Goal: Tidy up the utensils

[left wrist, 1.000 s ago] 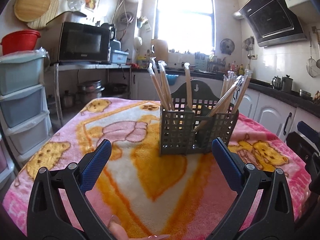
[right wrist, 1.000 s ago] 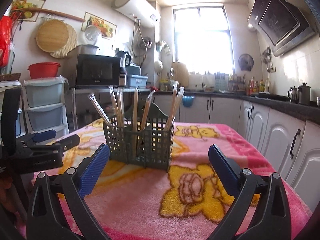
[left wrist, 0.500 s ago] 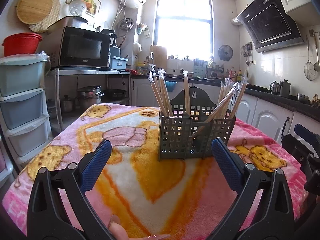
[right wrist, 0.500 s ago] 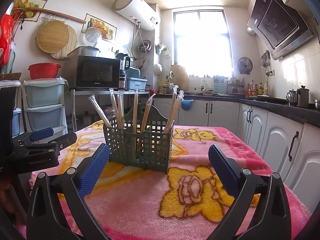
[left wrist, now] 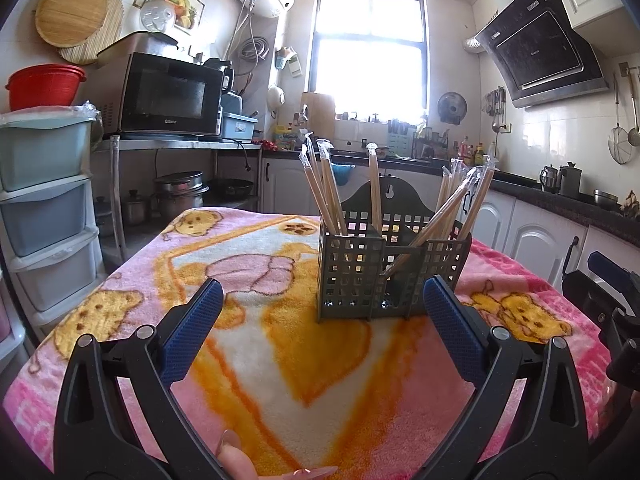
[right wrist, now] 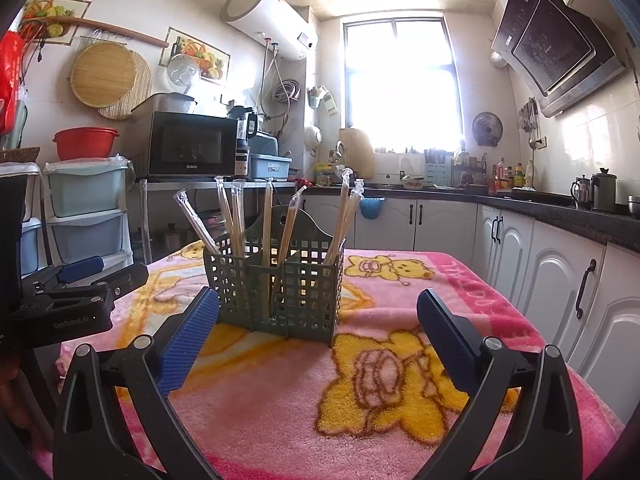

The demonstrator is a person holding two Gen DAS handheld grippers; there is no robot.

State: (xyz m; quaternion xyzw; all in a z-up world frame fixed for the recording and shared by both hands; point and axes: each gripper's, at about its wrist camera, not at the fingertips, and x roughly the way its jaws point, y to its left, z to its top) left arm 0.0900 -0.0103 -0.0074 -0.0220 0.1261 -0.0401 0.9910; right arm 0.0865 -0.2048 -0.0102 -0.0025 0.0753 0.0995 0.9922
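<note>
Kitchen, pink blanket-covered tabletop | grey-green slotted plastic caddy of upright wrapped chopsticks straight ahead | left hand-held gripper nearer, spread, empty | right hand-held gripper spread, empty

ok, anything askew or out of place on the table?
Mostly tidy. The green caddy stands upright on the pink blanket, nothing spilled. One oddity: a wrapped chopstick pair leans diagonally across compartments while the others stand steeper. Both hand-held grippers, left and right, are open and empty.
</note>
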